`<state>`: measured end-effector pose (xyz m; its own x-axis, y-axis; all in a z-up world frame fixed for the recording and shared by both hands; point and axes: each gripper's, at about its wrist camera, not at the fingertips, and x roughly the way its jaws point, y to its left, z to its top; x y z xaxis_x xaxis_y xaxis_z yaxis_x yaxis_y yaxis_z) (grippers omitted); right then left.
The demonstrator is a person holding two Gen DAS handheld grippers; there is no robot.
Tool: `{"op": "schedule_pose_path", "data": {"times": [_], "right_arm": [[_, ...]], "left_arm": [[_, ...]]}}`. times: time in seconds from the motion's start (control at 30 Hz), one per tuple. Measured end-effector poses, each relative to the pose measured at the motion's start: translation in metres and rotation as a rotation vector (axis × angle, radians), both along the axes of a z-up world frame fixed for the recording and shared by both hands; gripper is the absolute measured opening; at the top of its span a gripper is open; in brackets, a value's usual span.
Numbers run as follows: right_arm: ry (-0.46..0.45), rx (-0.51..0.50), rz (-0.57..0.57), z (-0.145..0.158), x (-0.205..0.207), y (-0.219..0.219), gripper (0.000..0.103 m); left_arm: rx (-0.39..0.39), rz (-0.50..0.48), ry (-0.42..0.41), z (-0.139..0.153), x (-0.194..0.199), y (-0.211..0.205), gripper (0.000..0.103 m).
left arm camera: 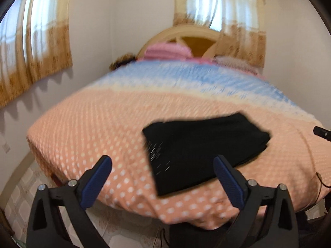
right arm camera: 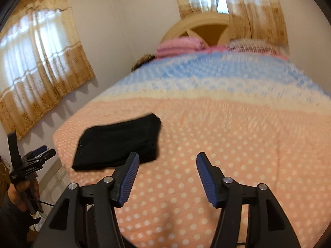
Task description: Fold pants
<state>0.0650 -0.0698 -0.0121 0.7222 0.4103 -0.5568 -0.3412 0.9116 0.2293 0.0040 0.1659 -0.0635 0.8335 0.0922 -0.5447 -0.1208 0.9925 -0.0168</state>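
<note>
One folded pair of black pants (left arm camera: 204, 150) lay on the bed (left arm camera: 103, 124). Two grippers, left (left arm camera: 162, 166) and right (right arm camera: 167, 163), hung above it, jaws apart and empty.

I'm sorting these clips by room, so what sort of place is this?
A bedroom, most likely. A bed with a dotted peach and blue cover fills the view, with a rounded headboard and pink pillows at its far end. Curtains hang over the windows. Folded black pants lie on the bed.

A home bedroom: a bed (left arm camera: 86, 128) under a dotted peach-and-blue bedspread, an arched headboard (left arm camera: 193, 38), 2 curtained windows (right arm camera: 39, 62).
</note>
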Motion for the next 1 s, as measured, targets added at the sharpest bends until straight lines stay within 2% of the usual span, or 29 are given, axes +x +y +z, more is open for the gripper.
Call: {"op": "schedule_pose_path", "data": {"times": [0.13, 0.3, 1.0], "right_arm": [[-0.125, -0.026, 0.013, 0.030, -0.033, 0.013, 0.069], [-0.173, -0.041, 0.045, 0.041, -0.051, 0.026, 0.070], [-0.162, -0.044, 0.052, 0.032, -0.055, 0.030, 0.071]], "left_arm": [[0.053, -0.031, -0.128, 0.032, -0.020, -0.022, 0.103], [0.101, -0.055, -0.186, 0.046, -0.028, -0.033, 0.103], [0.086, -0.049, -0.141, 0.038, -0.025, -0.038, 0.103]]}}
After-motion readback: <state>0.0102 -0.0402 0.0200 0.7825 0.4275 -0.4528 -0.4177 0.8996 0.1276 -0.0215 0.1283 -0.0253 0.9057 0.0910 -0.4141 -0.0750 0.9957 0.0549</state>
